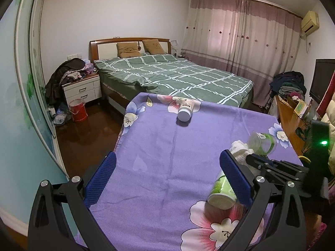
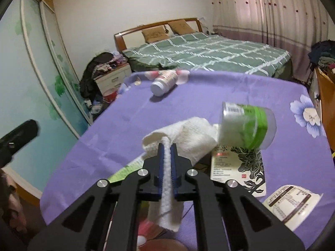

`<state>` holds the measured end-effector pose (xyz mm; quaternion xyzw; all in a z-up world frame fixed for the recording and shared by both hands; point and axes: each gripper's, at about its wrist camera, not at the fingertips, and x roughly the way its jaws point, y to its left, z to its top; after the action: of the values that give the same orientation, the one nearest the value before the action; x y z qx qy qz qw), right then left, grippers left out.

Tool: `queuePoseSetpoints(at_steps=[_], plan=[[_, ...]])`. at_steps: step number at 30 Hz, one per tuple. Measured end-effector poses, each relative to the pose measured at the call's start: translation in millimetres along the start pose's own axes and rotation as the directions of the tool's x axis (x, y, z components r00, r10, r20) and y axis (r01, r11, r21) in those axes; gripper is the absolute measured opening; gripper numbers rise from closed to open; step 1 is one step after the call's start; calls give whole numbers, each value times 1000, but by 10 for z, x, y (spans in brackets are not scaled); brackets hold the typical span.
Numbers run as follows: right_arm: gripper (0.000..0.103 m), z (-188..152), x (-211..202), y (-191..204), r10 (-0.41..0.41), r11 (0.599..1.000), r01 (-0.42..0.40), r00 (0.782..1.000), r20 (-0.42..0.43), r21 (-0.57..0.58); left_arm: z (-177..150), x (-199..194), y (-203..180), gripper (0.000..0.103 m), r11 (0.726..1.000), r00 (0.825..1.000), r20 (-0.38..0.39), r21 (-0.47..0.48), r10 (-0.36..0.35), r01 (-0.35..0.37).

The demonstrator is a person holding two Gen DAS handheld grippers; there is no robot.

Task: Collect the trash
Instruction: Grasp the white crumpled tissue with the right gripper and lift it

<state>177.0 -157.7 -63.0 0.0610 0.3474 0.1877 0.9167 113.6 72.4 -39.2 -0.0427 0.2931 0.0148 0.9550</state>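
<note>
A: Left tongs (image 1: 167, 174)?
B: Spread wide, gripping nothing, hovering over the purple flowered cloth (image 1: 159, 156) on the worktop. Near the right blue pad (image 1: 234, 177), a green-and-white paper cup (image 1: 222, 192) lying on its side.

A: Further along the cloth?
B: Toward the far edge, a white bottle (image 2: 164, 82) tipped over, base facing the cameras. Beyond it, a bed (image 1: 173, 75) under a green checked cover, and a red bucket (image 1: 78, 109) on the floor by the nightstand.

A: Right tongs (image 2: 167, 146)?
B: Clamped on a white paper towel (image 2: 184, 138), one fold pinched between the blue pads, the rest bunched ahead and hanging below.

A: And to the right of that?
B: Just beside the towel, a clear jar with a green band (image 2: 247, 124), tilted, blurred. Under it, a flat white packet with black flower print (image 2: 238, 167). Nearest the right edge, a round printed lid (image 2: 293, 205) lying flat on the cloth.
</note>
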Motion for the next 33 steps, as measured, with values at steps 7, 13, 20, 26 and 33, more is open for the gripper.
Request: queuePoseSetpoints(at_steps=[7,13,20,26,33], plan=[[4,163,-364,67,32,999,-30,996,85,-28,5,-42,-4,97,1000,1000,11,1,-1,1],[0,288,-570,-43,6,1000,-3,992,128,-19,6,-70,-55,97,1000,1000,13,8,-9,9],[36,121,-37,-23,-27,999,27,1000,5,-39,-3,-196,-73,97,1000,1000,29,19,-6,5],[51,5,344,-36,-40,999,38,995,-87,-25,19,-260,5,97,1000,999,39,-1,10,-10],[6,18,322,-124,-20,1000,21,995,-95,11,-7,-204,8,97,1000,1000,20,-5,-1,1]])
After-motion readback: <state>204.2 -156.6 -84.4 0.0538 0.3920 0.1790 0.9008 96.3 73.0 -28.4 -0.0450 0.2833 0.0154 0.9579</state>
